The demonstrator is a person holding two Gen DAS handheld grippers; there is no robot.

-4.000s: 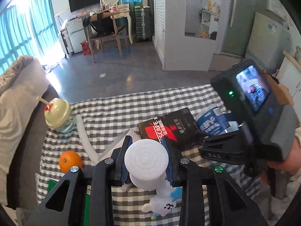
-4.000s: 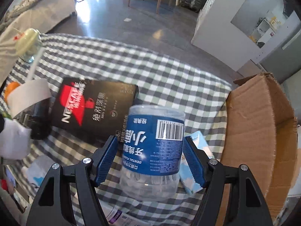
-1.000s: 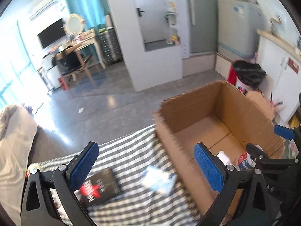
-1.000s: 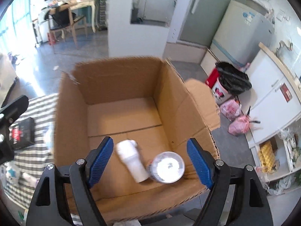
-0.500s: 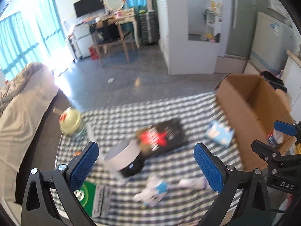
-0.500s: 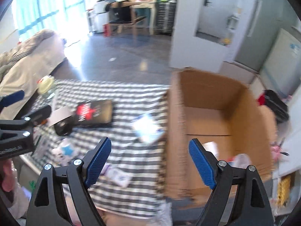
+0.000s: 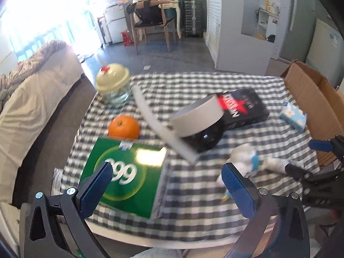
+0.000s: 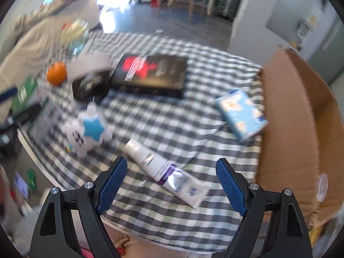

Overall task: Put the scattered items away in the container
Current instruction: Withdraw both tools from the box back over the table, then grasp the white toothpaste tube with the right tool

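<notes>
My left gripper (image 7: 165, 185) is open and empty above a green box (image 7: 126, 174) on the checked table. Beyond it lie an orange (image 7: 123, 127), a black round object with a pale band (image 7: 198, 118), a black coffee box (image 7: 243, 107) and a white and blue plush toy (image 7: 245, 161). My right gripper (image 8: 172, 185) is open and empty just above a white tube (image 8: 165, 169). The plush toy (image 8: 88, 131), a blue tissue pack (image 8: 241, 114) and the coffee box (image 8: 150, 75) lie further off. The cardboard box (image 8: 296, 111) stands at the right.
A lidded glass cup (image 7: 112, 86) stands at the table's far left. A sofa with a blanket (image 7: 32, 81) runs along the left. The table's near edge (image 8: 163, 243) is just below my right gripper. The other gripper (image 7: 322, 172) shows at the right.
Both grippers have swung away from the cardboard box and down toward the table. The left now hangs over the green box, the right over the white tube.
</notes>
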